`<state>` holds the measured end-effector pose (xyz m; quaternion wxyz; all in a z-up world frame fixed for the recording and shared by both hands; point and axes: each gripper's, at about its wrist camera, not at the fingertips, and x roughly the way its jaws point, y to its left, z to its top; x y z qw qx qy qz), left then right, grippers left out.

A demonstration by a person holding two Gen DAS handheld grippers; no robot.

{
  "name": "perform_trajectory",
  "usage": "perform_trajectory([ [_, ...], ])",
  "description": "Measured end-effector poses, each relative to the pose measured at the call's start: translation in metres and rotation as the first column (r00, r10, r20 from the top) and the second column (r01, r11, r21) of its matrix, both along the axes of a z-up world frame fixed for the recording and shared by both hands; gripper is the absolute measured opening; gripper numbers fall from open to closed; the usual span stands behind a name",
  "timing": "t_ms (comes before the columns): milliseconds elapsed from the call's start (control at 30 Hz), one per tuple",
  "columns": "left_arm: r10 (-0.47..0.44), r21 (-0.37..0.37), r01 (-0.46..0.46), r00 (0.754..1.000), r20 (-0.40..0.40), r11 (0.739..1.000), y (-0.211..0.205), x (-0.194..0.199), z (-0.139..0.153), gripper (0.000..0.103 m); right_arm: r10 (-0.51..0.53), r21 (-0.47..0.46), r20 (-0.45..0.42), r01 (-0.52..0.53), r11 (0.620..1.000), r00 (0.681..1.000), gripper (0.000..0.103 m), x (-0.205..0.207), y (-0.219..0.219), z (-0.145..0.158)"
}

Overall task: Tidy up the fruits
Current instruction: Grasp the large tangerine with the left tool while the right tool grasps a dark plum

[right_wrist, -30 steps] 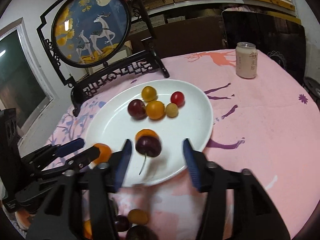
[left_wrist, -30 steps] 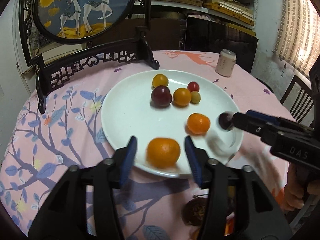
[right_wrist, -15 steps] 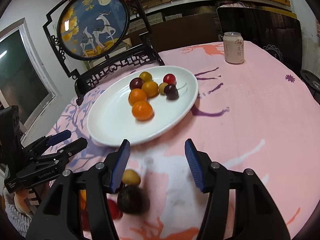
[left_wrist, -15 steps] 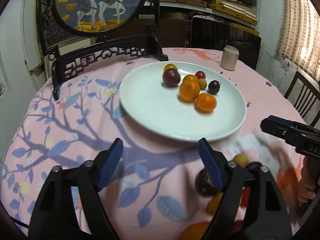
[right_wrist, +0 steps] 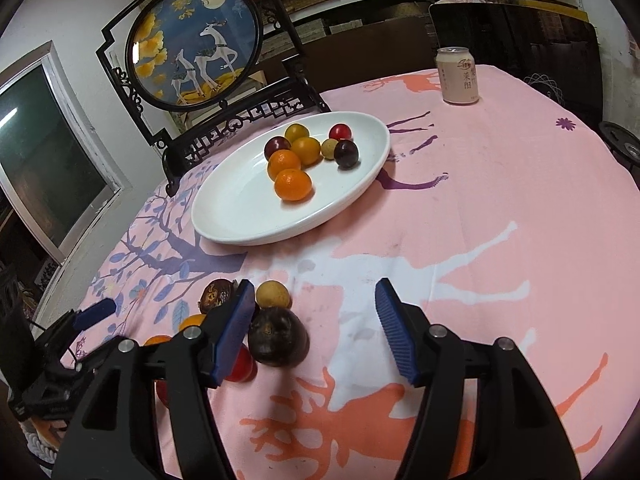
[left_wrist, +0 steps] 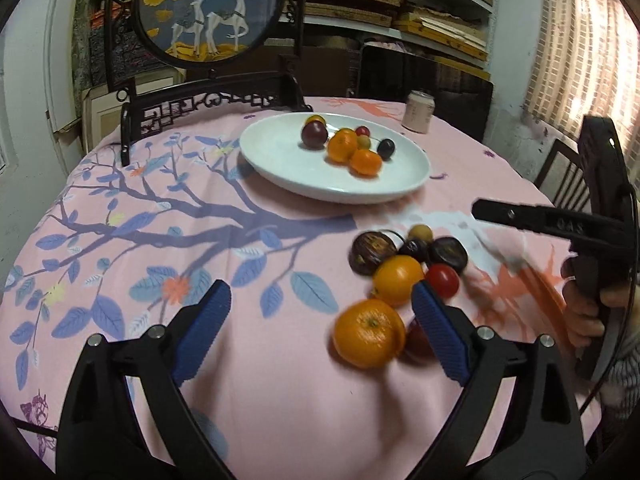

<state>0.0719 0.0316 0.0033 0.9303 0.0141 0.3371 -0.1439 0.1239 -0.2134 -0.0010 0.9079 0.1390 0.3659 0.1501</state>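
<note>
While both claws hang over the loose fruit pile at lower right, between pickups: left claw opening wide, right claw opening, both empty. Next: close on one mandarin, carry to plate at upper centre.

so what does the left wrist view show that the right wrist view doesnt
Only the left wrist view shows the person's hand on the other tool, the brick-patterned window covering, and the whole loose pile with its nearest orange and red tomato.

Only the right wrist view shows the dark window on the left wall.

Both show the white plate holding eight fruits, the can, the deer screen, and the pink tablecloth. Both pairs of fingers are opening, gripping nothing.
</note>
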Motion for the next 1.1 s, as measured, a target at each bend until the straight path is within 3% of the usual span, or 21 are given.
perform_trajectory([
  [233, -0.054, 0.034, 0.056, 0.996, -0.066, 0.998, -0.014, 0.006, -0.01, 0.094, -0.006, 0.002, 0.0, 0.006, 1.0, 1.0, 0.063, -0.002, -0.003, 0.0],
  [367, 0.045, 0.012, -0.044, 0.992, -0.118, 0.999, 0.005, 0.018, -0.016, 0.098, -0.005, 0.001, -0.001, 0.005, 1.0, 1.0, 0.063, -0.001, -0.004, -0.001],
  [500, 0.229, 0.053, -0.229, 0.973, -0.009, 0.972, 0.025, 0.013, -0.006, 0.097, -0.005, 0.001, 0.0, 0.005, 1.0, 1.0, 0.063, -0.001, -0.004, -0.001],
  [533, 0.234, 0.04, -0.234, 0.972, -0.009, 0.972, 0.027, 0.012, -0.005, 0.097, -0.006, 0.001, -0.002, 0.006, 1.0, 1.0, 0.063, -0.001, -0.003, -0.001],
  [633, 0.16, 0.001, -0.16, 0.987, 0.005, 0.987, 0.024, 0.006, -0.001, 0.097, -0.008, 0.001, -0.004, 0.008, 1.0, 1.0, 0.063, -0.001, -0.004, -0.001],
  [767, 0.082, 0.063, -0.082, 0.997, 0.002, 0.995, 0.004, 0.005, -0.004, 0.097, -0.008, -0.001, -0.008, 0.008, 1.0, 1.0, 0.063, -0.001, -0.004, -0.001],
  [867, 0.081, 0.064, -0.077, 0.995, -0.06, 0.995, 0.004, 0.016, -0.012, 0.096, -0.007, -0.002, -0.009, 0.007, 1.0, 1.0, 0.063, 0.0, -0.004, 0.0],
  [1100, 0.075, 0.054, -0.07, 0.991, -0.11, 0.996, 0.007, 0.026, -0.02, 0.091, 0.003, -0.015, -0.026, -0.003, 1.0, 1.0, 0.063, 0.001, 0.001, -0.003],
])
